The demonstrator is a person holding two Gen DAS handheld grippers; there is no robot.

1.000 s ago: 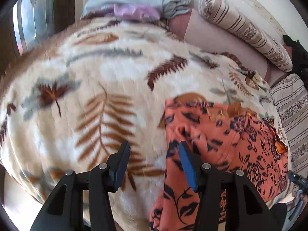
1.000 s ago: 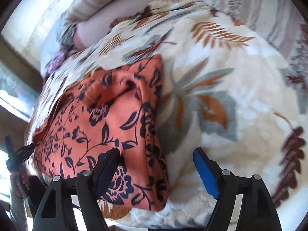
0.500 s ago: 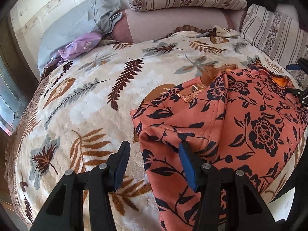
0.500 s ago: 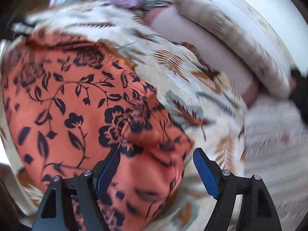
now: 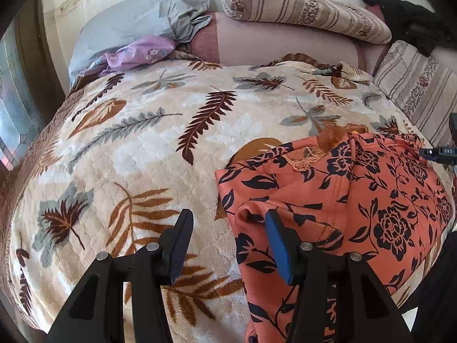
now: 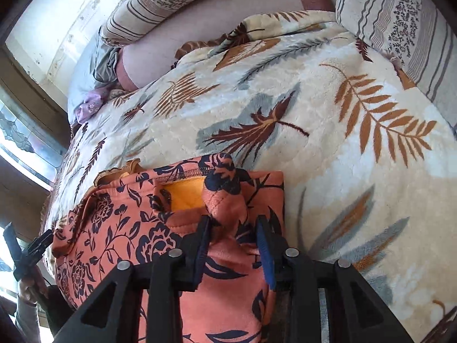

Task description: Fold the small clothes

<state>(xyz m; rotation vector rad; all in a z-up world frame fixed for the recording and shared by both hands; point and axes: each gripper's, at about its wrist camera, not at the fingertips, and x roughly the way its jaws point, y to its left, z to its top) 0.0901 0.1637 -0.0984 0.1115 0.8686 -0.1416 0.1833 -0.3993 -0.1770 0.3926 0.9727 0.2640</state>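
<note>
Low in the right wrist view, the right hand-held gripper (image 6: 232, 235) has just been closing and now pinches a raised fold of the orange floral garment (image 6: 120, 237) to lift it for folding; the left hand-held gripper (image 5: 228, 230) stands spread at its edge on the bed (image 5: 142, 148).

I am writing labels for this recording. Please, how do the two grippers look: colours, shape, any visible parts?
Both look alike. The left gripper and right gripper are black angular frames with triangular cut-outs and silver round bolt heads. Each has two flat jaws: one black, ribbed, and one with a blue pad. No cables are visible near them.
</note>
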